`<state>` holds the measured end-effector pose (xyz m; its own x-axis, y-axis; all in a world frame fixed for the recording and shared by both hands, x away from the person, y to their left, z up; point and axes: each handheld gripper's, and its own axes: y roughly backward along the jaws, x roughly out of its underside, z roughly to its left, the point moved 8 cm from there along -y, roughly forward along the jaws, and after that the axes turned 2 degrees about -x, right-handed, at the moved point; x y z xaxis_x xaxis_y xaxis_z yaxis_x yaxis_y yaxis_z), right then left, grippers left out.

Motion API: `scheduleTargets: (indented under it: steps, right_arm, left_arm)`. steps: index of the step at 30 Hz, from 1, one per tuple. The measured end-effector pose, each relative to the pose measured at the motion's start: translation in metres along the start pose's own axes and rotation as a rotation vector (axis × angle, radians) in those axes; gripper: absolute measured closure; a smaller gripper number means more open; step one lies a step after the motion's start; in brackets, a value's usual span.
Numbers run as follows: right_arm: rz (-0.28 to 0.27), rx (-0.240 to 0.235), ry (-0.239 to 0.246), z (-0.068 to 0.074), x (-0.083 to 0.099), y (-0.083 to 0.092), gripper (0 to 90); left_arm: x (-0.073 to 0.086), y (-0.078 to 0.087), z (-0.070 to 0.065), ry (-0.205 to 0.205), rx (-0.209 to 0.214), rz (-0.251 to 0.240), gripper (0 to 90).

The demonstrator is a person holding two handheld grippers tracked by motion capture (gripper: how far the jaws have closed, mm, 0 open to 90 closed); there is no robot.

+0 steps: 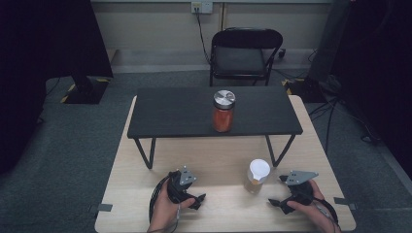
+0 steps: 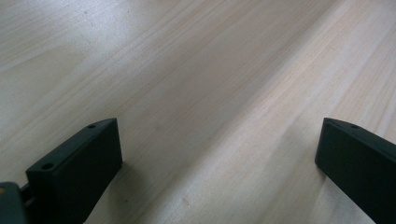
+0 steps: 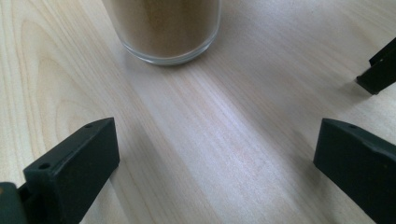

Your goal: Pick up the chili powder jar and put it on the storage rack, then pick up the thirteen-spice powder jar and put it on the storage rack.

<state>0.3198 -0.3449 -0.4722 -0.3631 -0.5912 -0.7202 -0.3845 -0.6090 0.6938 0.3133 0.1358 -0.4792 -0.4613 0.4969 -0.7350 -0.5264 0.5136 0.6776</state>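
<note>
A glass jar of brown powder with a white lid (image 1: 256, 176) stands on the wooden table near its front, and its base (image 3: 169, 32) rises just ahead of my right gripper. A second jar with red-orange contents and a silver lid (image 1: 223, 111) sits on the black raised shelf (image 1: 184, 114). My left gripper (image 1: 198, 200) rests low on the table at front left, jaws wide apart over bare wood (image 2: 219, 135). My right gripper (image 1: 278, 191) lies to the right of the brown jar, open and empty (image 3: 217, 140).
The shelf stands on thin black legs (image 1: 145, 153) across the far half of the table (image 1: 214, 165). A black folding chair (image 1: 244, 53) is behind the table. Stands and cables (image 1: 335, 97) sit on the grey floor at both sides.
</note>
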Motion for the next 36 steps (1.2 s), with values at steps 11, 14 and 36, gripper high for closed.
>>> scheduleTargets:
  steps: [11, 14, 36]
  right_arm:
    - [0.000, 0.000, -0.001, 0.0000, 0.0000, 0.0000, 0.0]
    - [0.000, 0.000, 0.000, 0.0000, 0.0000, 0.0000, 0.0]
    - [0.001, -0.006, 0.000, -0.0001, -0.0029, 0.0007, 1.1]
  left_arm:
    - [0.0001, 0.0000, 0.0000, 0.000, 0.000, -0.001, 0.0]
    - [0.0001, 0.0000, 0.0000, 0.000, 0.000, -0.001, 0.0]
    - [0.0001, 0.0000, 0.0001, 0.001, 0.001, -0.001, 0.0]
